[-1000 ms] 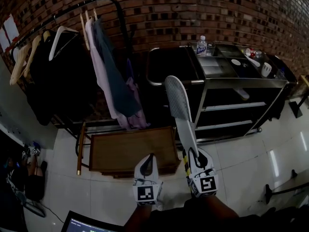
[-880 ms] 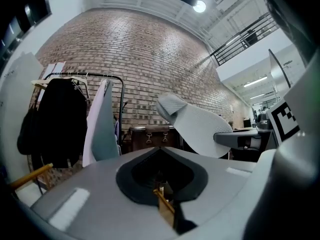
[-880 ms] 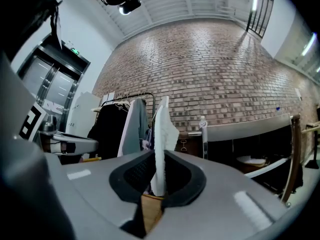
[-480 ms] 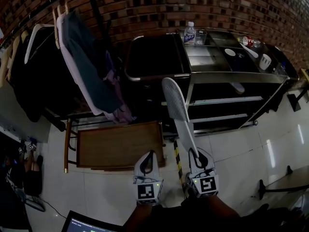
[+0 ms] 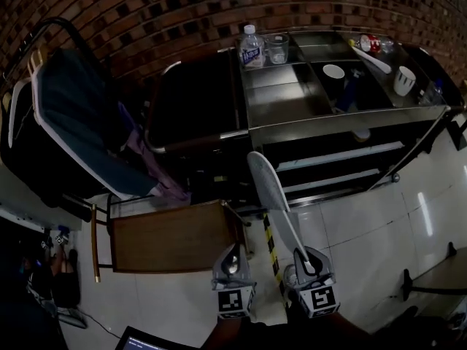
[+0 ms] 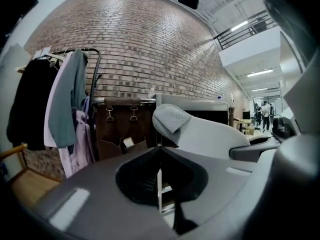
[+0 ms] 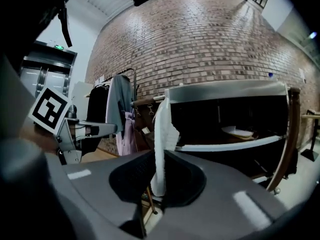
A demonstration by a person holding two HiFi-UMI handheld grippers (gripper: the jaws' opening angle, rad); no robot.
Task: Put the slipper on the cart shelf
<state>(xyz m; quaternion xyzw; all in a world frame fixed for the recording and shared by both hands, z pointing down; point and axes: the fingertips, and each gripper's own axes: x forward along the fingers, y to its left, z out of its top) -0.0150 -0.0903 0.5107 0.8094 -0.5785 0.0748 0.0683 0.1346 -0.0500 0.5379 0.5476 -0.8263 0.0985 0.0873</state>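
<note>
A long white slipper point(image 5: 269, 186) sticks up and forward from my right gripper point(image 5: 301, 258), which is shut on its heel end. In the right gripper view the slipper point(image 7: 163, 129) stands edge-on between the jaws point(image 7: 159, 170), in front of the metal cart point(image 7: 226, 91). The cart point(image 5: 343, 119) stands ahead and to the right, with open shelves point(image 5: 332, 156) below its top. Another pale slipper point(image 7: 239, 131) lies on a cart shelf. My left gripper point(image 5: 232, 262) hangs beside the right one, shut with nothing in it point(image 6: 159, 184); its view shows the held slipper point(image 6: 186, 130) at the right.
A clothes rack with hung garments point(image 5: 69, 126) stands at the left, and a low wooden table point(image 5: 171, 235) lies before it. A water bottle point(image 5: 252, 47), a glass point(image 5: 277, 48) and cups point(image 5: 403, 79) sit on the cart's top. Yellow-black tape point(image 5: 271, 248) marks the tiled floor.
The cart has come closer and more under the head camera, and the rack has slid off to the left. Both grippers keep their pose; the slipper stays gripped.
</note>
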